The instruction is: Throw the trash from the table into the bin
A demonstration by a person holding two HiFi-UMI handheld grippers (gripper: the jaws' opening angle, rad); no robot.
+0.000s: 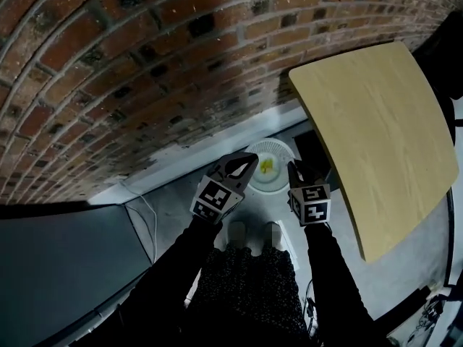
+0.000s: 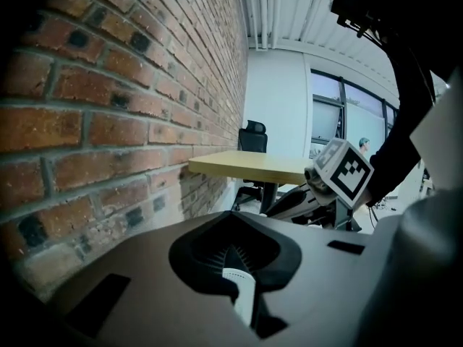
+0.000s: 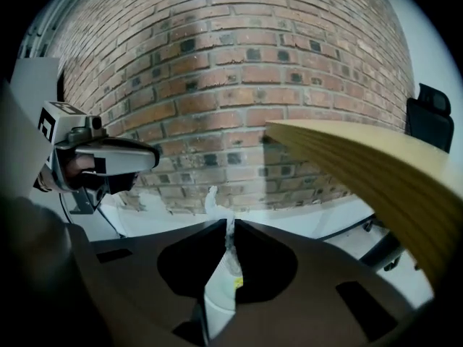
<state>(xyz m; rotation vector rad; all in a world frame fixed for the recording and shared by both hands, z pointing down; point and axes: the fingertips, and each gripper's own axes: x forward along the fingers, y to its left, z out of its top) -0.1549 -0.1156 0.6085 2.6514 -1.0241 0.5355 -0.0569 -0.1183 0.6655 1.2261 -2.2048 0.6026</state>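
A round white bin (image 1: 278, 184) stands on the floor by the brick wall, with yellowish trash (image 1: 268, 166) inside. Both grippers hang just above it. My left gripper (image 1: 242, 166) is over the bin's left rim, and its jaws are closed on a small white scrap (image 2: 242, 295). At the bin's right rim my right gripper (image 1: 296, 173) is shut on a crumpled white wrapper (image 3: 214, 201) that sticks out past its tips (image 3: 230, 224). Each gripper shows in the other's view: the left gripper (image 3: 141, 157) and the right gripper (image 2: 289, 204).
The light wooden table (image 1: 376, 136) juts out to the right of the bin, with its edge close to my right gripper. The brick wall (image 1: 145, 71) runs behind the bin. A dark surface (image 1: 58, 266) lies at the lower left. An office chair (image 2: 252, 139) stands beyond the table.
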